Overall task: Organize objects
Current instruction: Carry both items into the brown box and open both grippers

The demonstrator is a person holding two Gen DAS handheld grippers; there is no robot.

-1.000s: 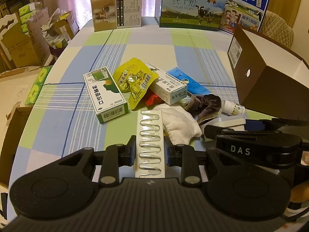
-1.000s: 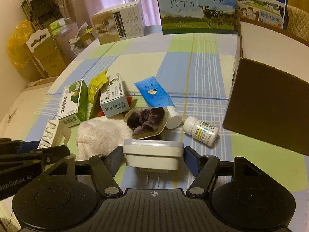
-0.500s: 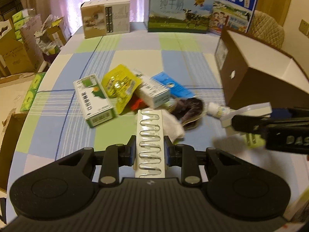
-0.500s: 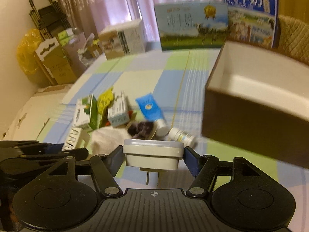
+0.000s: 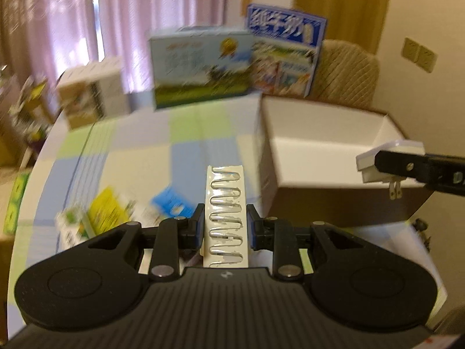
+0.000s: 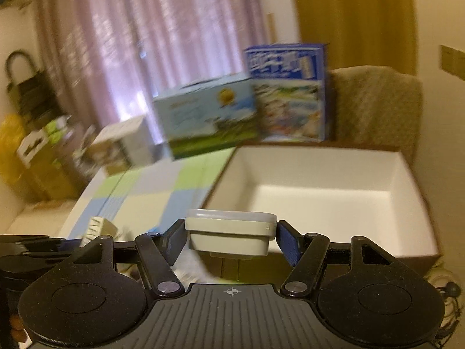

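The left claw is clamped across the width of a blister strip, a thin, light, bendy card best pinched by its flat edges. The right claw grips a white plug adapter by its two sides; the adapter looks rigid, smooth and a little slippery (its prongs point down). Both items hang near the open brown box, whose white interior looks empty and roomy. Its raised rim must be cleared. The checked surface lies beside it.
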